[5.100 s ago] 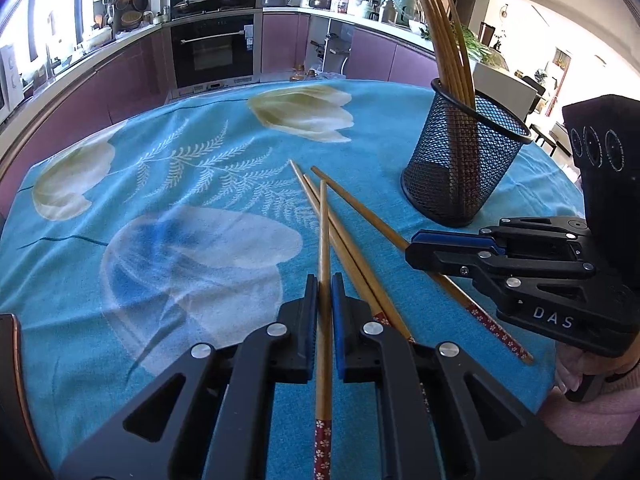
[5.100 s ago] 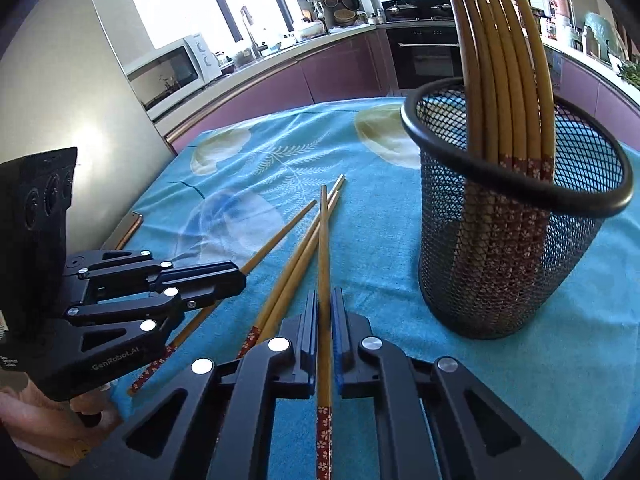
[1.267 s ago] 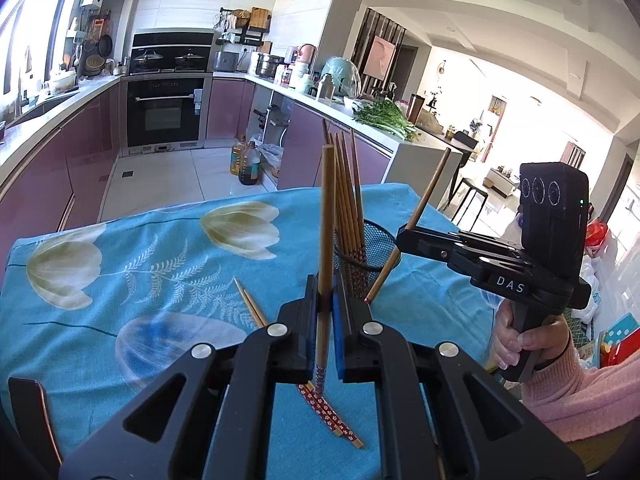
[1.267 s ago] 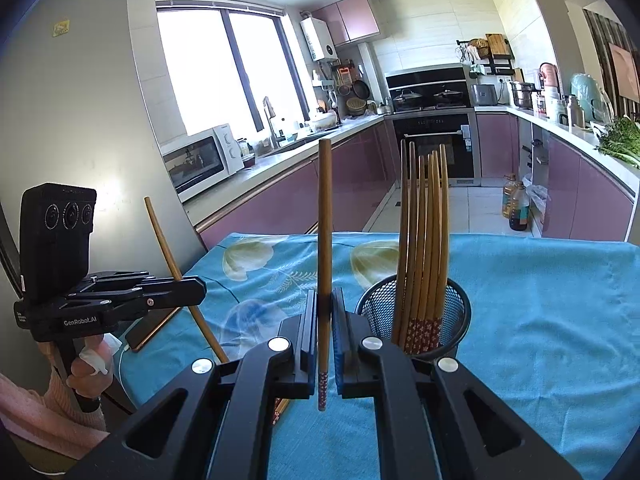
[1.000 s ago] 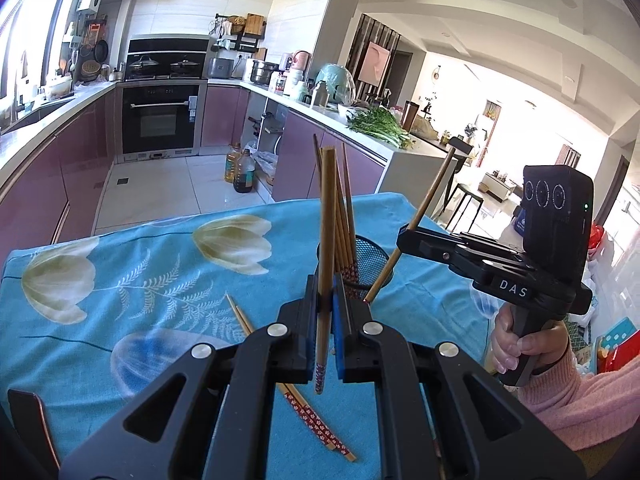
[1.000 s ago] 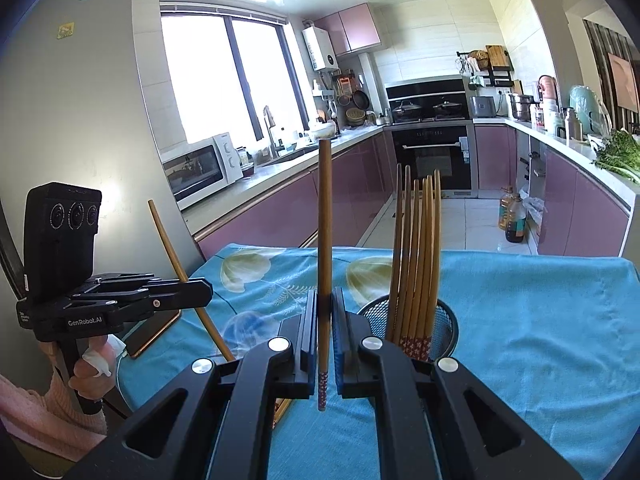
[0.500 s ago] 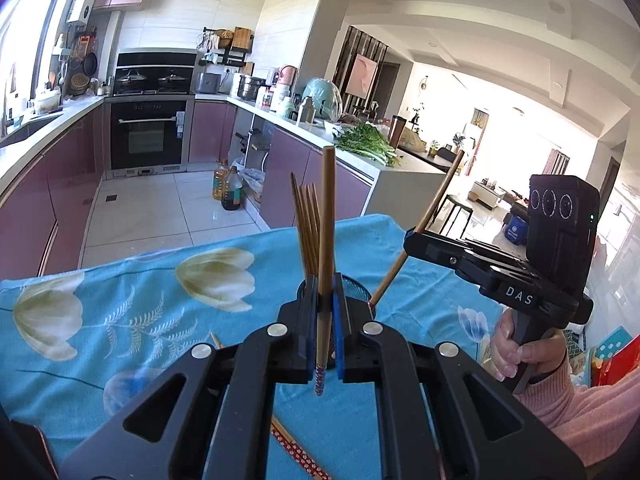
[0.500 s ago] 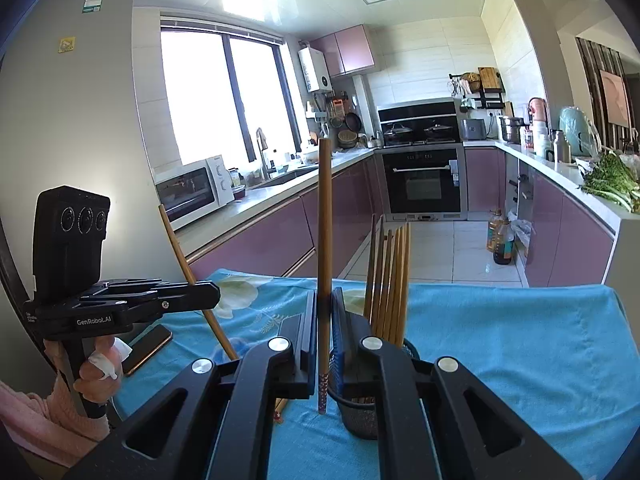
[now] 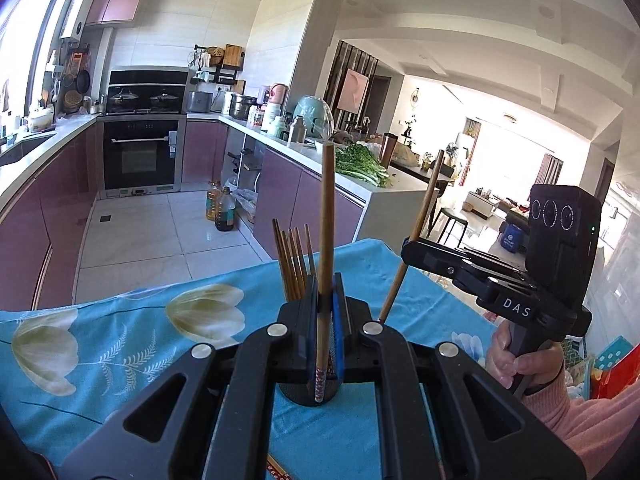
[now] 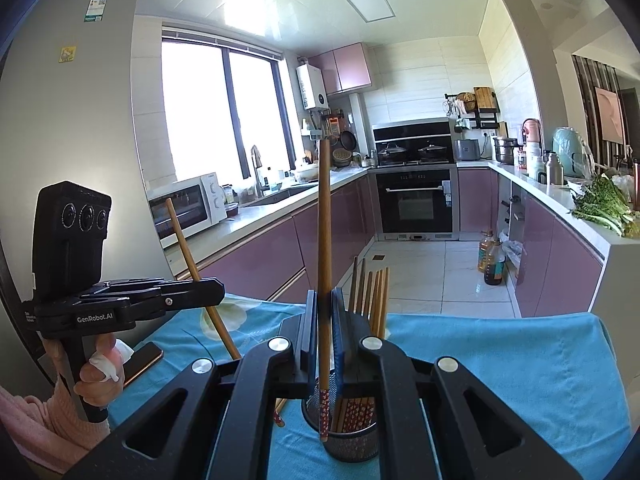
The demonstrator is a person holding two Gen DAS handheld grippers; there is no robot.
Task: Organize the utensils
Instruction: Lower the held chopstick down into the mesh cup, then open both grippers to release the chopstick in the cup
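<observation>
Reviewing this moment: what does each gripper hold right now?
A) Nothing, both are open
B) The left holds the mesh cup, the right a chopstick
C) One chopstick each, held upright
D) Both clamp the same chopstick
C: the left gripper is shut on one upright chopstick, and the right gripper is shut on another chopstick, both above the mesh holder on the table.

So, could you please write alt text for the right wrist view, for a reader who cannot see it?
The right claw is shut on an upright wooden chopstick, its patterned end above a black mesh holder of chopsticks on a blue tablecloth. At left, the left claw grips another chopstick, tilted, with a kitchen behind.
</observation>
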